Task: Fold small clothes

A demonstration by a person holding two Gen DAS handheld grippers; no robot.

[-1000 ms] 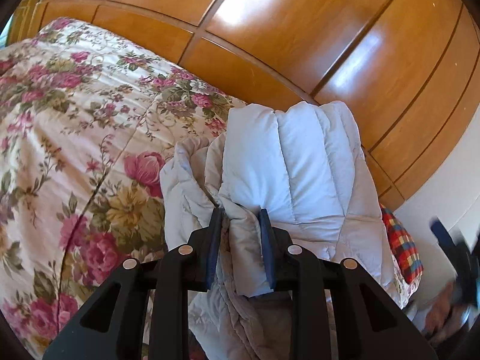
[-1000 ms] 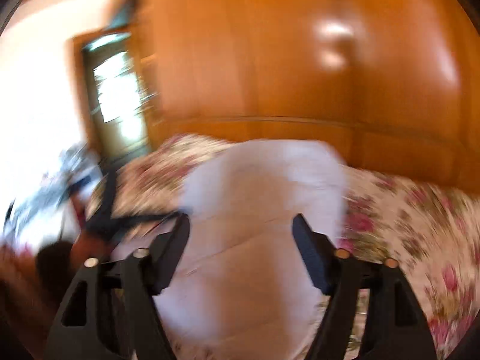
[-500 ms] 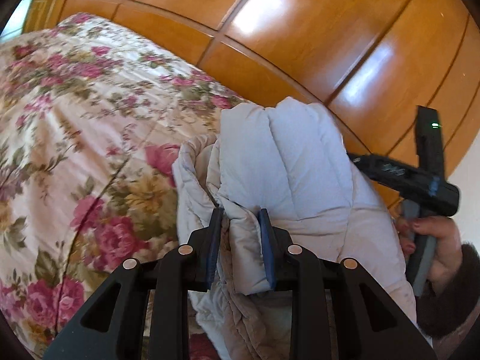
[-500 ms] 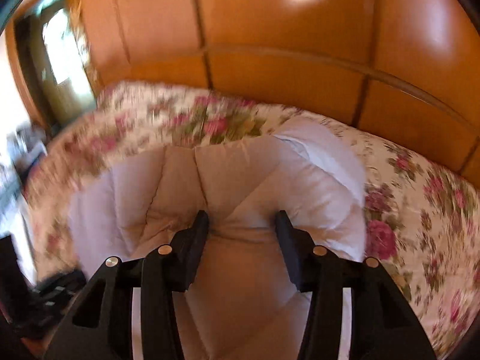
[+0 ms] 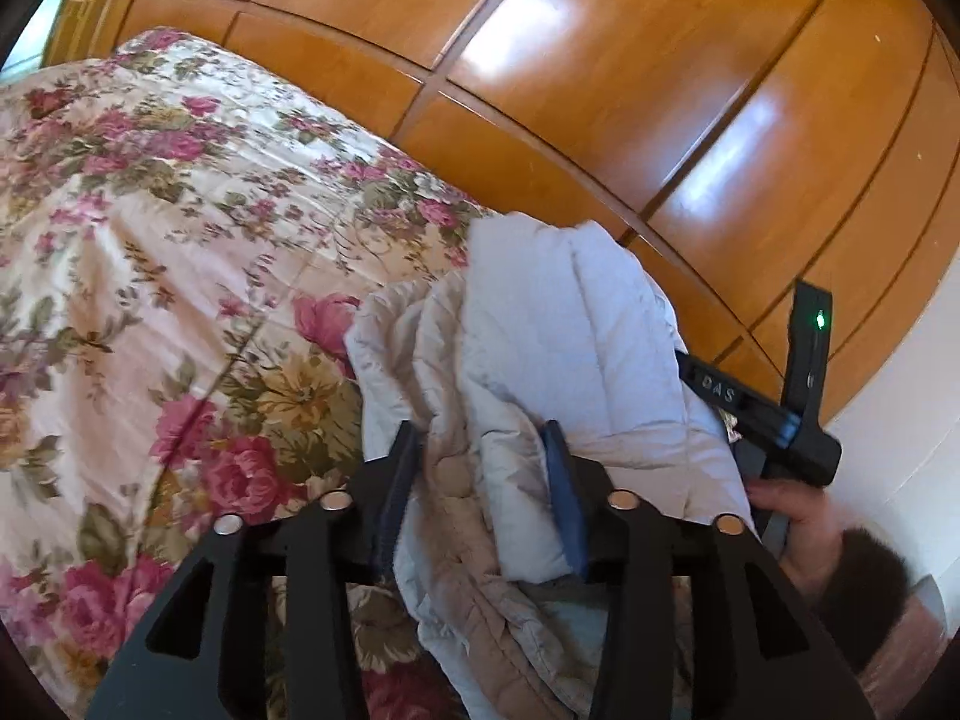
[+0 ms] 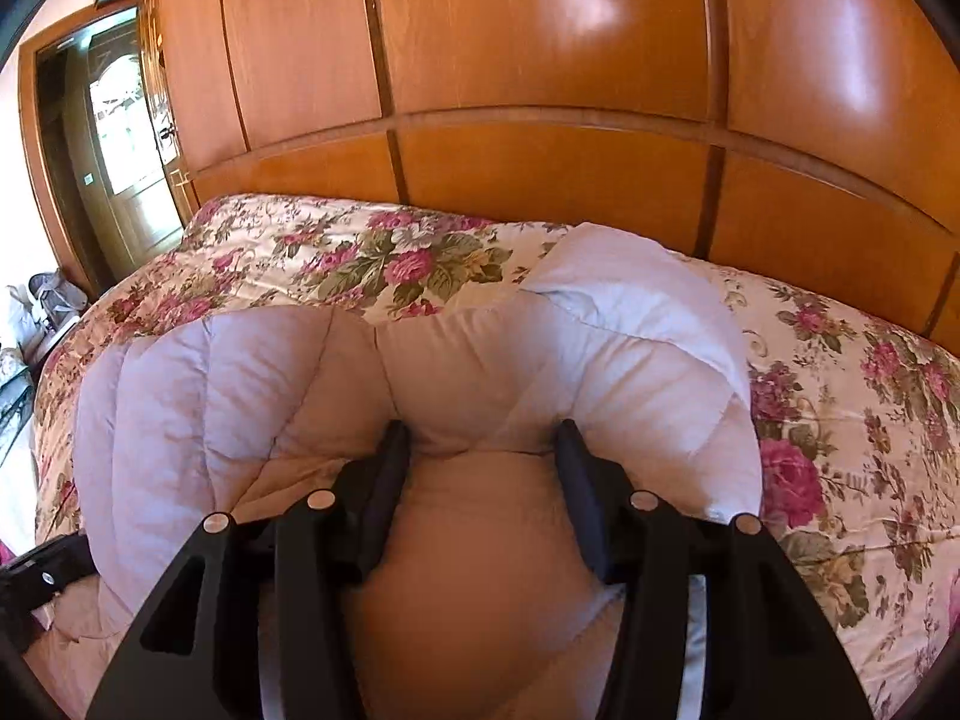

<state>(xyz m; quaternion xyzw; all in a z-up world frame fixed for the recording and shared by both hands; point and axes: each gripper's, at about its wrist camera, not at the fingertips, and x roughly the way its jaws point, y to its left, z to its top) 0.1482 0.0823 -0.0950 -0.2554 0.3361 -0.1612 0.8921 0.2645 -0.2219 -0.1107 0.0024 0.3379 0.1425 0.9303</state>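
Heaped on the floral quilted bedspread (image 5: 150, 252): pale puffy quilted jacket (image 6: 252, 372), soft, light, springy, best pinched at seams; left gripper (image 5: 480, 468) opening, fold loose between; right gripper (image 6: 483, 450) half-open astride padding.

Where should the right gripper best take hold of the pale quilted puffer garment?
Probably the raised fold of the pale quilted puffer garment bulging between the right gripper fingers, approached from the near edge: that ridge is narrow enough to pinch, while the flanking panels lie broad.
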